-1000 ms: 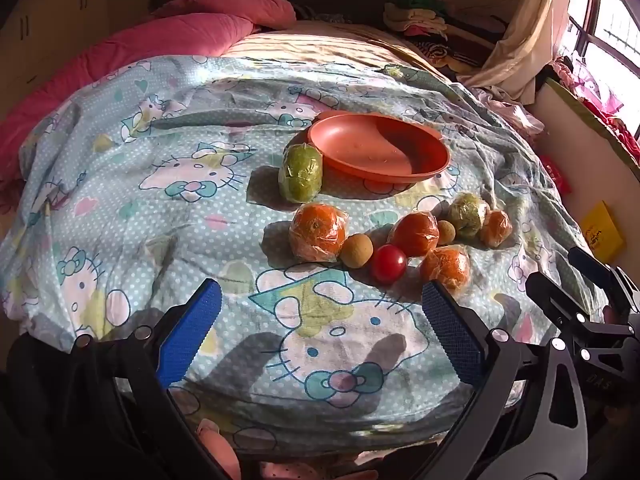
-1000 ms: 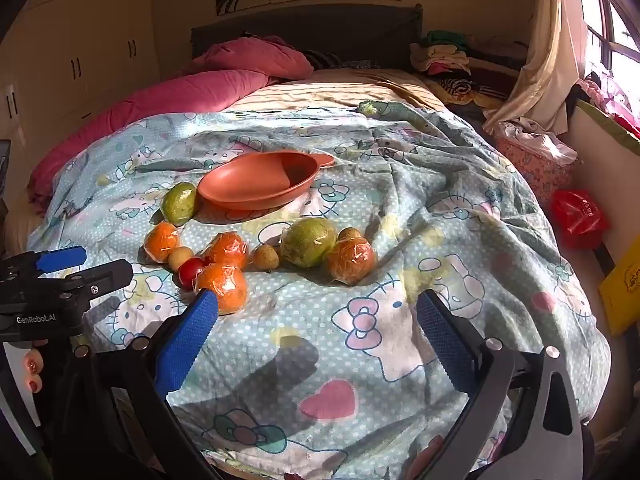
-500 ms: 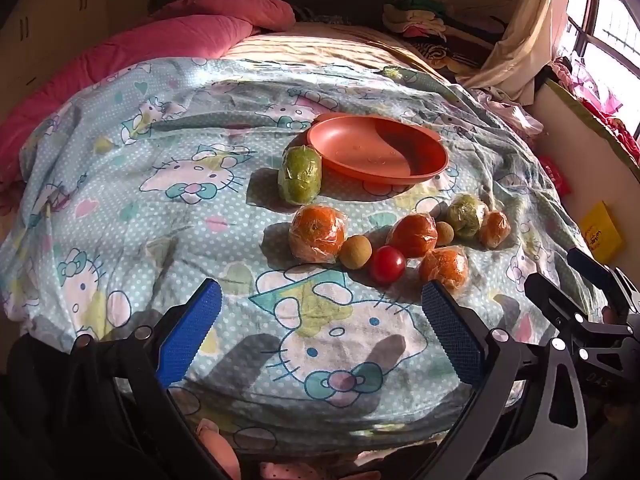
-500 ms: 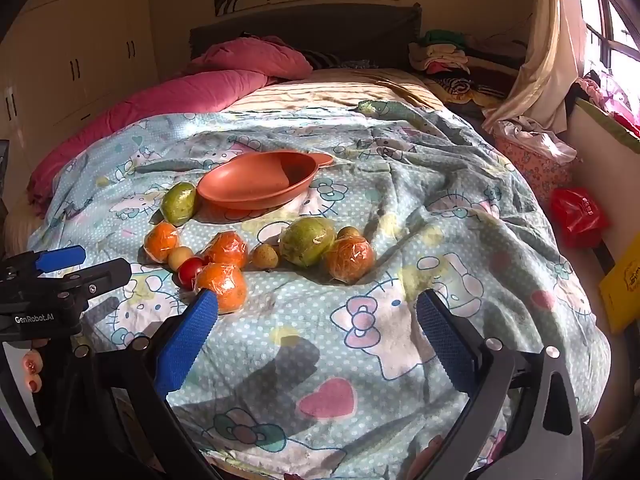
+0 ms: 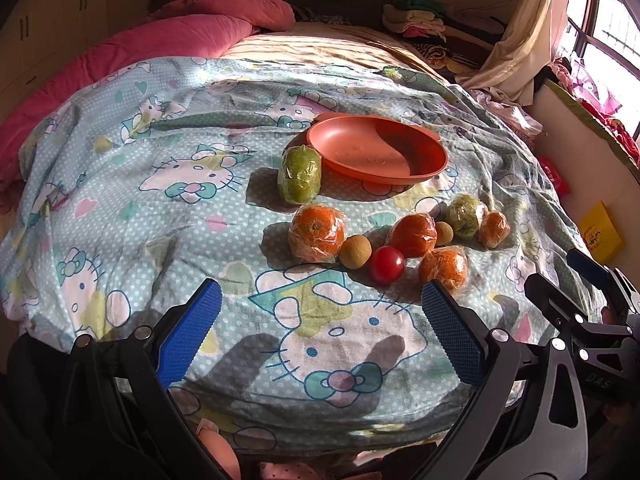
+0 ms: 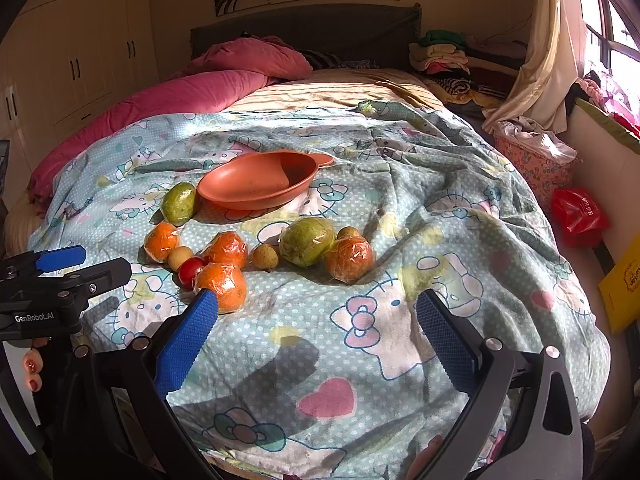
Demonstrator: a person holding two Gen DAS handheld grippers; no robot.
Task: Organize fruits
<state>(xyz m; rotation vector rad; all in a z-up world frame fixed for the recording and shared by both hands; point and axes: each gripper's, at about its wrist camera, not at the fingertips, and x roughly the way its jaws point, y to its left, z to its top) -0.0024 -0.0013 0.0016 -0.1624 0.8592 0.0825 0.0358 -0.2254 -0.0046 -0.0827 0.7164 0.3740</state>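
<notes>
While my left gripper (image 5: 320, 336) hangs released over the bed (image 5: 160, 208), the fruits (image 5: 386, 236) lie clustered just beside the orange bowl (image 5: 376, 152) on the quilt, and my right gripper (image 6: 316, 336) gapes wide, grasping nothing.

pink duvet (image 6: 176, 100) by headboard; folded clothes (image 6: 440, 54); red bag (image 6: 578, 214)

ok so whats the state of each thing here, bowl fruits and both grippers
bowl: empty, upright on the blanket
green fruit by the bowl: wrapped in film, on the blanket
oranges: wrapped, loose on the blanket
tomato: unwrapped, on the blanket
left gripper: open, empty
right gripper: open, empty
</notes>
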